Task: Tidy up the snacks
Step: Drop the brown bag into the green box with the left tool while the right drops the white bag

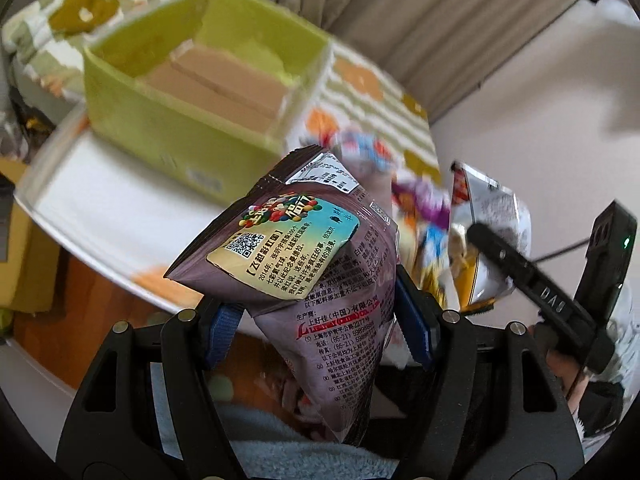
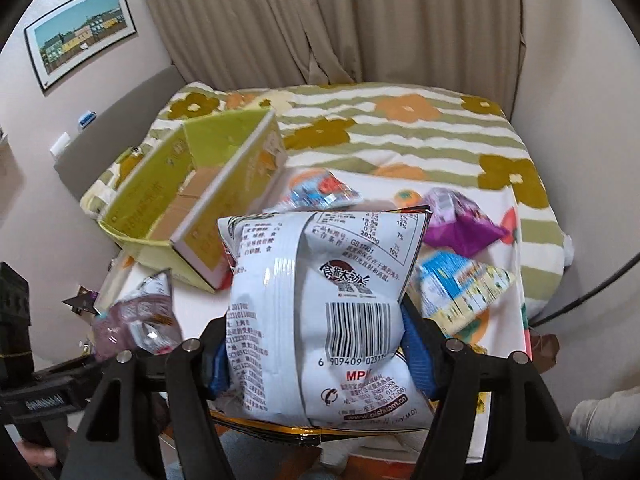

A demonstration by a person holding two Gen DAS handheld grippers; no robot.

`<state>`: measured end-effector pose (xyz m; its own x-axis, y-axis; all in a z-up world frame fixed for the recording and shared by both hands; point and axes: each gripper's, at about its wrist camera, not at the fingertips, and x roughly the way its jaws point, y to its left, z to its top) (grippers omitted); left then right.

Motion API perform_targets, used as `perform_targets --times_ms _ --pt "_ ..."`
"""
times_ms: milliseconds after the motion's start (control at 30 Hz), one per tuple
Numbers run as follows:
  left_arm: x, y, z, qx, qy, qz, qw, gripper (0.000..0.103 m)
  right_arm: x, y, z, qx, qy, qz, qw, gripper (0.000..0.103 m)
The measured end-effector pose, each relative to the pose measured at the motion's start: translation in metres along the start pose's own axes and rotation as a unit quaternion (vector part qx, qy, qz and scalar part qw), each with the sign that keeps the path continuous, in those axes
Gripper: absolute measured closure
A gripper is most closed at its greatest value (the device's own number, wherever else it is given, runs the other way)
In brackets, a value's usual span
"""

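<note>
My left gripper (image 1: pixel 320 320) is shut on a mauve snack bag (image 1: pixel 304 248), which hangs tilted above the white table edge (image 1: pixel 100 208). My right gripper (image 2: pixel 320 360) is shut on a white snack bag (image 2: pixel 320 280) with a barcode, lifted over the table. Beyond both stands an open green box (image 1: pixel 168 128) with brown packs (image 1: pixel 224 80) lying inside. The right wrist view shows the green box (image 2: pixel 240 156) at the left, and the mauve bag (image 2: pixel 136 320) at the lower left. In the left wrist view the white bag (image 1: pixel 492 216) shows at the right.
Several loose snack bags lie on the flowered cloth (image 2: pixel 400 136): a purple one (image 2: pixel 460 232), a blue and yellow one (image 2: pixel 460 292), a red and blue one (image 2: pixel 320 192). Beige curtains (image 2: pixel 320 20) hang behind. A framed picture (image 2: pixel 80 28) is on the left wall.
</note>
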<state>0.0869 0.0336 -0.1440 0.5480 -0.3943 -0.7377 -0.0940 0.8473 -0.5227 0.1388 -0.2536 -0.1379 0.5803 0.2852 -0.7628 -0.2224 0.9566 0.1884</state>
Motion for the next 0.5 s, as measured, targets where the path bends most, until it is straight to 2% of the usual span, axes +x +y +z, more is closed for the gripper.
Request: perform_targets --times_ms 133,233,333,500 --pt "-0.021 0.019 0.05 0.02 -0.043 0.02 0.9987 0.036 -0.001 0.025 0.026 -0.015 -0.023 0.005 1.0 0.038" --pt "-0.022 0.036 0.085 0.028 -0.053 0.028 0.9978 0.036 0.005 0.045 0.049 -0.015 -0.037 0.018 0.999 0.038" --pt "-0.016 0.055 0.125 0.042 -0.054 0.043 0.9968 0.036 0.023 0.066 0.069 -0.007 -0.033 0.025 0.999 0.038" --pt "0.007 0.083 0.186 0.07 -0.027 0.058 0.9955 0.036 0.062 0.1 0.099 0.006 -0.018 0.025 1.0 0.038"
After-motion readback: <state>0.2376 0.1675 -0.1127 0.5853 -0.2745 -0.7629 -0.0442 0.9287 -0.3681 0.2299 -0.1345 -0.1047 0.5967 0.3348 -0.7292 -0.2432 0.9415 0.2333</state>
